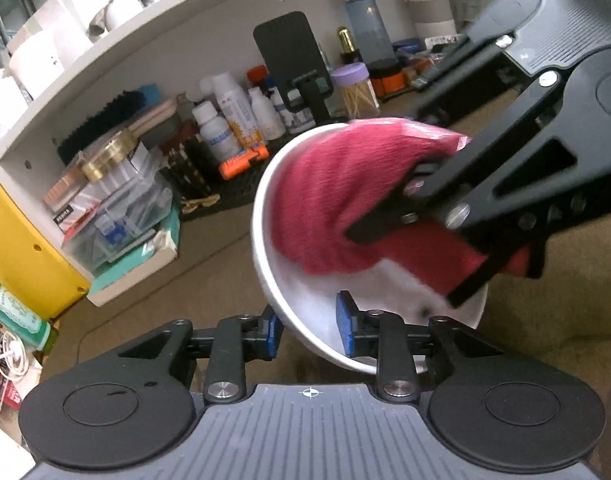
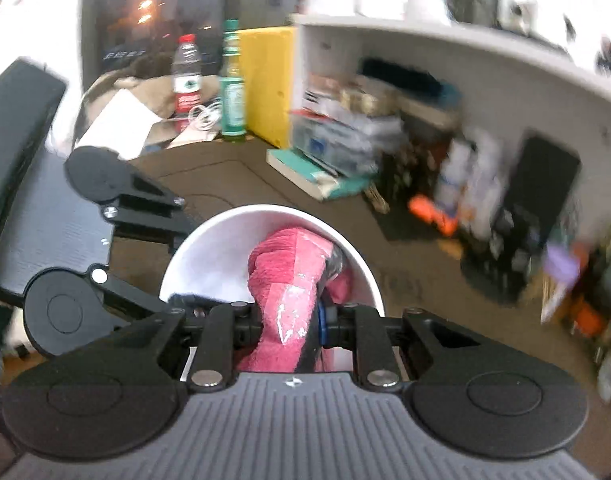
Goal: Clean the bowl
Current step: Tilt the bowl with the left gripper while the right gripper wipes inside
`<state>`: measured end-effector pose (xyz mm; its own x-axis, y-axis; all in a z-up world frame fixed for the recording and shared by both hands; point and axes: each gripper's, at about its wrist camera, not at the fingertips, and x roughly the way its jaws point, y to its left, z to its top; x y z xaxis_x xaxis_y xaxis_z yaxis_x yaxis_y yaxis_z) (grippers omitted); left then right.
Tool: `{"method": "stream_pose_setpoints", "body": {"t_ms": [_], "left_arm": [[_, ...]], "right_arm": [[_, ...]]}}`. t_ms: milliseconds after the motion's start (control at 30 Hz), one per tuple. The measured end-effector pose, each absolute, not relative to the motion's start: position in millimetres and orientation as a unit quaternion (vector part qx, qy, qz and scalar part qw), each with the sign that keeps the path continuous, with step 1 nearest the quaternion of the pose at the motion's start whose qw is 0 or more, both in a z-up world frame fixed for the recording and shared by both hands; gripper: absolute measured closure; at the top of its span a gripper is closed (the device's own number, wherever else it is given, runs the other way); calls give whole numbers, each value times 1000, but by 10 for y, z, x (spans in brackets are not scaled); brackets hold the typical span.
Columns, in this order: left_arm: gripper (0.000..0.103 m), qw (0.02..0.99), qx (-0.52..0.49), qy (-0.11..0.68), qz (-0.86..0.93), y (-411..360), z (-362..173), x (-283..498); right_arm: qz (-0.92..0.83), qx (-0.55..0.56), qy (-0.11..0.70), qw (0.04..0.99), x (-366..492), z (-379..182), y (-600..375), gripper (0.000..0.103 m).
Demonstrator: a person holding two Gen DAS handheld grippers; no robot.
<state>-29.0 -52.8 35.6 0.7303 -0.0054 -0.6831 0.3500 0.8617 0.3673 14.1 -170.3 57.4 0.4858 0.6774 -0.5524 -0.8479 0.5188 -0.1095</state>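
Note:
A white bowl (image 1: 277,280) is tilted above the table. My left gripper (image 1: 309,326) is shut on its near rim, one blue pad outside and one inside. My right gripper (image 1: 409,216) comes in from the right and is shut on a pink cloth (image 1: 333,200) that fills much of the bowl's inside. In the right wrist view the bowl (image 2: 209,248) sits just ahead of my right gripper (image 2: 289,324), and the pink cloth (image 2: 285,272) is bunched between its fingers against the bowl's wall. The left gripper (image 2: 173,220) shows at the bowl's left rim.
A white shelf (image 1: 209,12) behind holds bottles (image 1: 233,116), a clear box (image 1: 117,200), a black phone stand (image 1: 293,64) and a jar (image 1: 355,88). A yellow panel (image 2: 269,80), a green bottle (image 2: 231,80) and a water bottle (image 2: 186,76) stand at the left. The table (image 1: 209,248) is brown.

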Motion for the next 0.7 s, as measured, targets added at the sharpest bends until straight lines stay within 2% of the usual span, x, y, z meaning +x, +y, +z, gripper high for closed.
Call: {"method": "stream_pose_setpoints", "body": {"t_ms": [167,267,433,567,633,700], "left_arm": [[68,893,248,357,-113,-487,347,-289],[67,890,250,361,-121,-476,358,-267],[66,888,257,360,-123,-496,360,-271],[63,893,249,357,-115,-495,345,-264],[56,898,241,353,-109,-489,335,-265],[36,903,230,349,-100,-485,328,-263]], "right_arm": [[519,-255,159,800,-101,622,-1628,82],[560,-311,151,753,-209,650,-1578,81],[539,-380,189,728,-332,711,-1590,81],[458,-378,213,776,-264,614,-1603,81],[441,-310,229,811,-182,578,-1724,81],[429,-264,239,830,-135,528,-1810,81]]}}
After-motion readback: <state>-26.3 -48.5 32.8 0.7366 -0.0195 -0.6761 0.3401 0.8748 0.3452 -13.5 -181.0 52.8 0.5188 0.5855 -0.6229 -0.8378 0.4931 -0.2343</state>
